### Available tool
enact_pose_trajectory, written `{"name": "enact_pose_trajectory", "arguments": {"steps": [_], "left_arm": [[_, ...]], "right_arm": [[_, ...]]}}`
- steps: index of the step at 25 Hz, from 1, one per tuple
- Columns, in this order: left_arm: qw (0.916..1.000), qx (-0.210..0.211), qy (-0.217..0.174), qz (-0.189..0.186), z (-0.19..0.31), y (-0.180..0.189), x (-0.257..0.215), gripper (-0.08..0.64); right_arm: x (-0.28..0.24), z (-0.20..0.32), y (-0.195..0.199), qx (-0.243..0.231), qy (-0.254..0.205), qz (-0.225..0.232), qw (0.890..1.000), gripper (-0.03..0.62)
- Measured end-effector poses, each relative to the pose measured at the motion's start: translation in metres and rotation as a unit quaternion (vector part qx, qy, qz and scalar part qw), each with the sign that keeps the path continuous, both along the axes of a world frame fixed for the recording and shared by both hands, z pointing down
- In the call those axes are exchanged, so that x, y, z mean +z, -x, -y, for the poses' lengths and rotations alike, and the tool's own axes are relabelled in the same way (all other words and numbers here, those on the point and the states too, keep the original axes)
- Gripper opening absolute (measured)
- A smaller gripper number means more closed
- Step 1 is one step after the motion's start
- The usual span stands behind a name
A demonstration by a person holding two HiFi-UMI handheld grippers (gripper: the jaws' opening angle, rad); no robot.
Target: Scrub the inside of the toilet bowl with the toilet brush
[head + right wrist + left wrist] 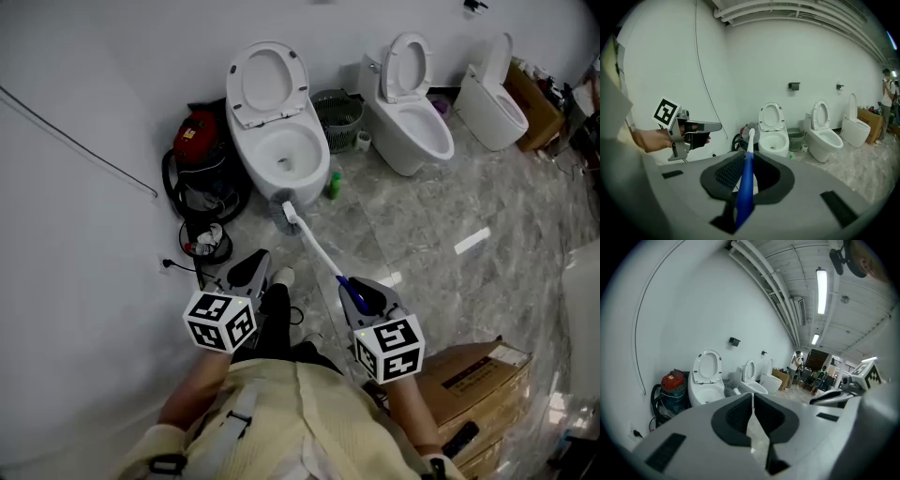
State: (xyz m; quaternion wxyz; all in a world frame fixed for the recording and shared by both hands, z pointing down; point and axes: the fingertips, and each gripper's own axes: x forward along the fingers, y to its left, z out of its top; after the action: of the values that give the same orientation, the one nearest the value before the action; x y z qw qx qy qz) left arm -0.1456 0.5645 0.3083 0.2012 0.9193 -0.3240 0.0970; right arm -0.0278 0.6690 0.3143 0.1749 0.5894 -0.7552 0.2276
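White porcelain lines the wall: three toilets with their seats raised, and the nearest toilet point(278, 141) stands straight ahead of the person. The toilet brush point(315, 247) is held in the right gripper point(357, 292), whose jaws are clamped on the brush's blue handle point(746, 185). From there the white shaft runs forward and down to the grey bristle head point(280, 212). That head sits low in front of this toilet's pedestal, outside the bowl point(289, 155); whether the bristles touch the porcelain or the floor is hard to tell from the head view.

The left gripper point(250, 270) hangs to the left of the brush, near it but apart from it. In its own view the jaws of the left gripper point(753, 405) are pressed together with nothing between them.

A red vacuum cleaner point(195, 137) with a coiled black hose stands against the wall to the left of the toilet. A mesh waste basket point(338, 116) sits between this toilet and the next one, and a small green bottle point(333, 185) stands on the grey marbled floor point(422, 220) just beside the pedestal. A cardboard box point(478, 377) lies at the person's right.
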Motion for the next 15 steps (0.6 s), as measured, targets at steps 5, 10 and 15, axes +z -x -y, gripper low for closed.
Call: {"name": "enact_pose_trajectory", "arguments": {"steps": [5,10,15], "left_arm": [[1.0000,0.004,0.009,-0.001,0.007,-0.003,0.007,0.025],[0.9997,0.012,0.022,-0.005,0.027,-0.017,0.021,0.025],[0.9993,0.020,0.029,-0.008,0.076,-0.028,0.030,0.025]], "right_arm": [[0.003,0.006,0.000,0.001,0.004,0.006,1.000,0.071],[0.013,0.024,-0.004,0.000,0.018,0.005,1.000,0.071],[0.024,0.074,-0.015,0.009,0.036,0.004,0.999,0.071]]}}
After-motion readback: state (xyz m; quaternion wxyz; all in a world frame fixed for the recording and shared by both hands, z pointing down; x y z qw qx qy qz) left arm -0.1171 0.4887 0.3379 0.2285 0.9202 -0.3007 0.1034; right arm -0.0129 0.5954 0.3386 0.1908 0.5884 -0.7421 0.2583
